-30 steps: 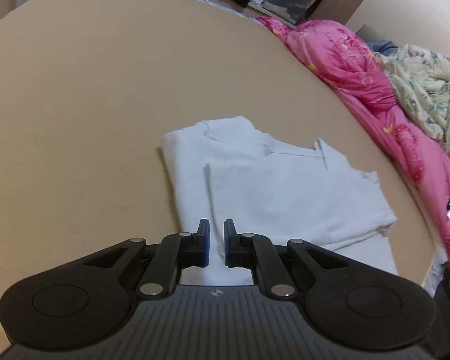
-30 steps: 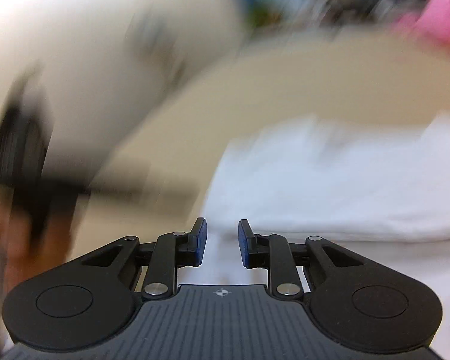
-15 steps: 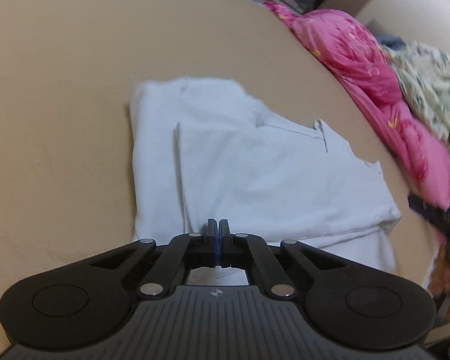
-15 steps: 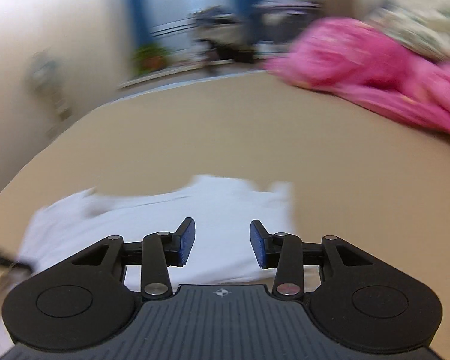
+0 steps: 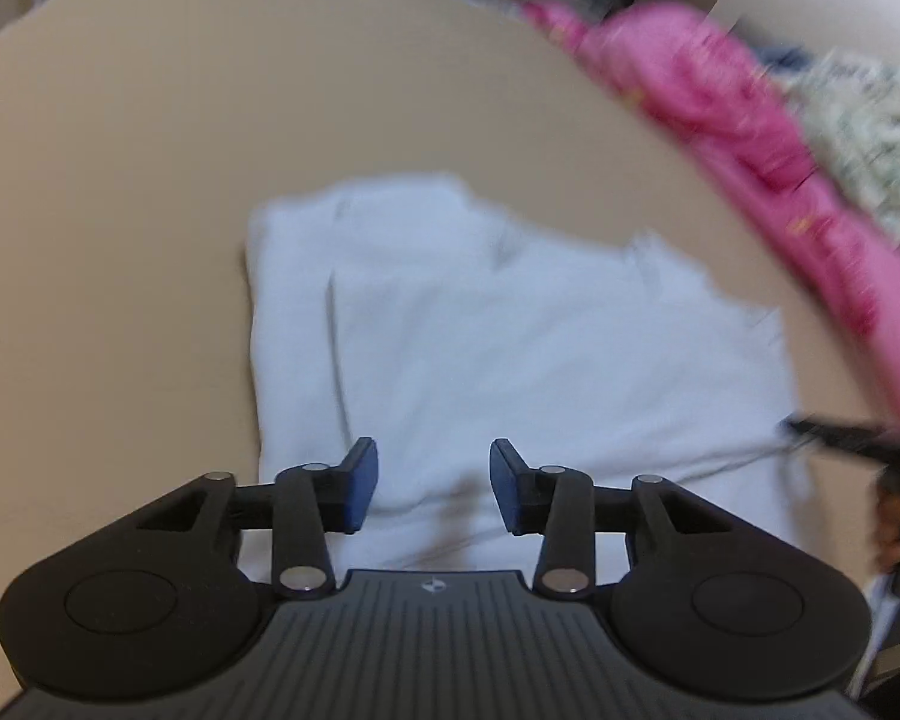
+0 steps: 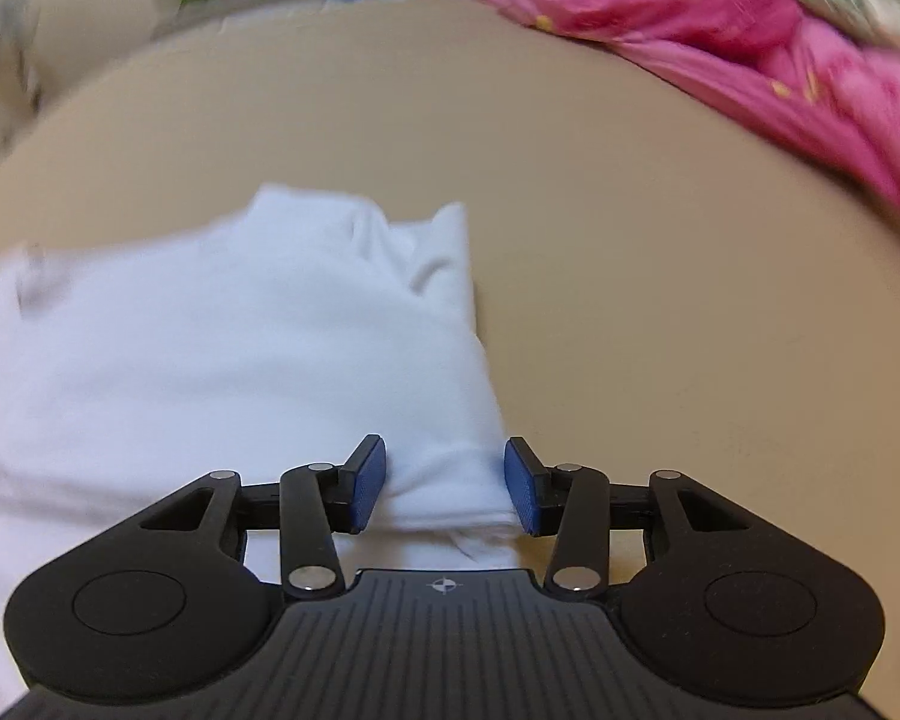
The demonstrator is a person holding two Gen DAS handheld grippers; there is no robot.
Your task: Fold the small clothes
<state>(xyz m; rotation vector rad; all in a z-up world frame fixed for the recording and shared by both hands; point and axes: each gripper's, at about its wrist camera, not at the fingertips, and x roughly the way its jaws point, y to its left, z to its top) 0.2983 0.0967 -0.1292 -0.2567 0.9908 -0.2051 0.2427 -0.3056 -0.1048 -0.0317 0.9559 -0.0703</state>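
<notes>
A white garment point(image 5: 498, 330) lies partly folded on a tan surface point(image 5: 120, 180). My left gripper point(image 5: 433, 489) is open just above the garment's near edge, with white cloth between its blue pads. The garment also shows in the right wrist view point(image 6: 240, 348). My right gripper point(image 6: 444, 489) is open over the garment's near right corner, and a folded edge of cloth lies between its fingers. The right gripper's tip point(image 5: 840, 435) shows dark at the right edge of the left wrist view.
A pink quilt point(image 5: 750, 138) and a pale flowered blanket point(image 5: 870, 138) are heaped along the far right of the tan surface. They also show in the right wrist view, with the pink quilt point(image 6: 720, 30) at top right. Blurred clutter stands at the back.
My left gripper was shut half a second ago and is now open. My right gripper swung around, opened wider and came down to the garment's right corner.
</notes>
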